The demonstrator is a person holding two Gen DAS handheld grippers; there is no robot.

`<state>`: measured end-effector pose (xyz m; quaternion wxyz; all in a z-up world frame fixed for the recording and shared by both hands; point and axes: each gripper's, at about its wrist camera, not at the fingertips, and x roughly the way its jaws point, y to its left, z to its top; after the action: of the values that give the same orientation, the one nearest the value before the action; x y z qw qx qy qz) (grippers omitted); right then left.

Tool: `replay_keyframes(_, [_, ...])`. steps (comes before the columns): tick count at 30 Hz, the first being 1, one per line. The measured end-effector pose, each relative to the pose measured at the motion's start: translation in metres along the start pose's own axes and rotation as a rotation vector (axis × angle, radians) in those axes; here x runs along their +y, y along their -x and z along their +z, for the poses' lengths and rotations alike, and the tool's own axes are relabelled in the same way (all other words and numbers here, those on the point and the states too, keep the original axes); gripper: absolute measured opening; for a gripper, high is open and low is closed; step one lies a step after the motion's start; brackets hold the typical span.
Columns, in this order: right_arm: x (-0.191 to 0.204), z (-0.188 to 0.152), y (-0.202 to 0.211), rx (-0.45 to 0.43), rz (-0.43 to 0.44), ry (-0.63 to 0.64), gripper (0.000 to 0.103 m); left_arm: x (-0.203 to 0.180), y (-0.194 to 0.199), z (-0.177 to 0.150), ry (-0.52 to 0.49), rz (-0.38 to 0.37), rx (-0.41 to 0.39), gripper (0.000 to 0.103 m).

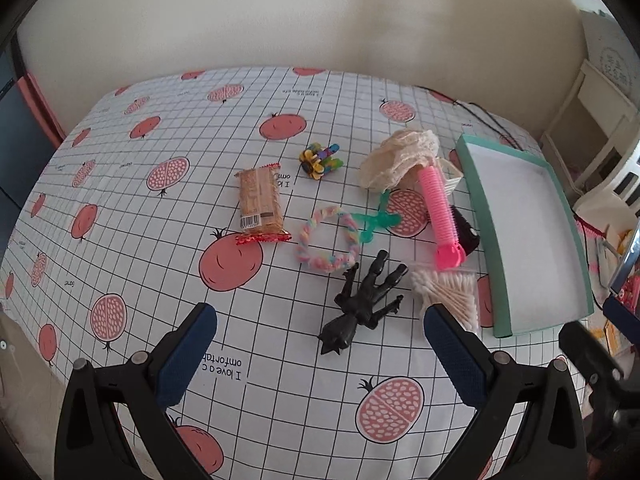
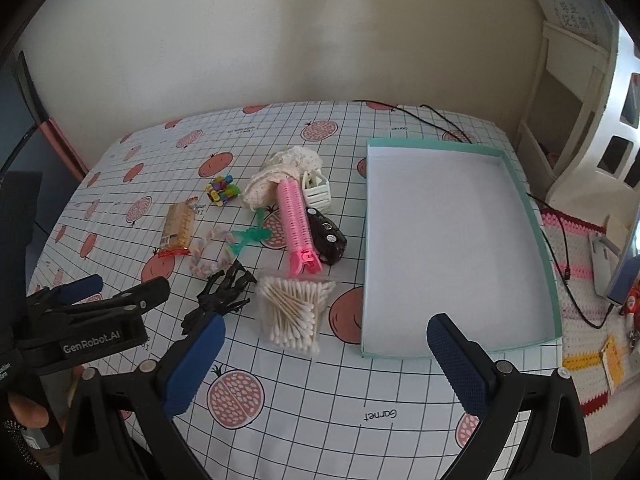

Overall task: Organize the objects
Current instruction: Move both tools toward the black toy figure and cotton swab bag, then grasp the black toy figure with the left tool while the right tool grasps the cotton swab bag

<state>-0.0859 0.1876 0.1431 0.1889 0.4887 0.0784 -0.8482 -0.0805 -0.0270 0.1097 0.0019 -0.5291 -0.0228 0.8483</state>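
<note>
Jaws on both the left gripper and the right gripper stand wide apart and hold nothing, hovering over the near edge of the tabletop. Nothing looks sorted yet — the teal tray at the right is bare inside, while everything lies scattered to its left: a bag of cotton swabs, a black figurine, a pink roller clip, a car key, a small white basket, a cream cloth, a braided ring, a green plastic piece, a cracker pack and a colourful toy. So the whole job remains, I judge. A grid cloth printed with pomegranates covers the surface; a plain cream wall stands behind, a white shelf to the right.
</note>
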Motion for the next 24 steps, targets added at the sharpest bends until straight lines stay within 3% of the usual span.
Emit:
replay_keyframes(9, [0.010, 0.014, -0.042, 0.127, 0.029, -0.014, 0.101, 0.001, -0.037, 0.021, 0.048, -0.026, 0.138, 0.103])
replay_keyframes(16, [0.007, 0.007, -0.078, 0.213, 0.051, -0.029, 0.095, -0.001, -0.063, 0.028, 0.032, -0.009, 0.168, 0.103])
replay_keyframes(24, [0.014, 0.002, -0.084, 0.224, 0.088, -0.024, 0.094, 0.005, -0.079, 0.020, 0.085, -0.027, 0.212, 0.102])
